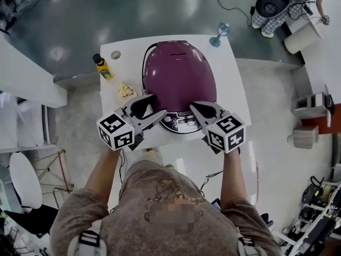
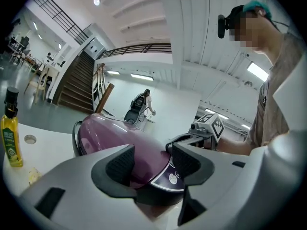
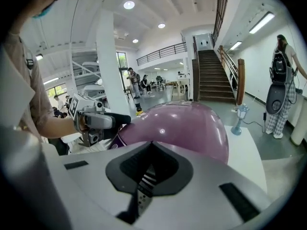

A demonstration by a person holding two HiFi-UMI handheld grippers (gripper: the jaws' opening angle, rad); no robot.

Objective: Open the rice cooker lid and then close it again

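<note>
A purple rice cooker (image 1: pixel 178 73) stands on the white table (image 1: pixel 234 89) with its lid down and its control panel (image 1: pixel 181 122) facing me. My left gripper (image 1: pixel 155 105) is at the cooker's front left, jaws open. In the left gripper view (image 2: pixel 152 150) the cooker's front (image 2: pixel 110 133) shows between the pads, which do not press on it. My right gripper (image 1: pixel 195 108) is at the front right, shut, with its tip by the lid's front edge. In the right gripper view (image 3: pixel 152 145) the pads meet in front of the lid (image 3: pixel 187 126), and the left gripper (image 3: pixel 103 121) is at the left.
A yellow bottle (image 1: pixel 102 66) and a small crumpled yellowish thing (image 1: pixel 126 90) are on the table left of the cooker, near a round hole (image 1: pixel 115 54). A blue stemmed glass (image 1: pixel 219 33) stands at the far right corner. A person (image 1: pixel 272 7) stands on the floor beyond.
</note>
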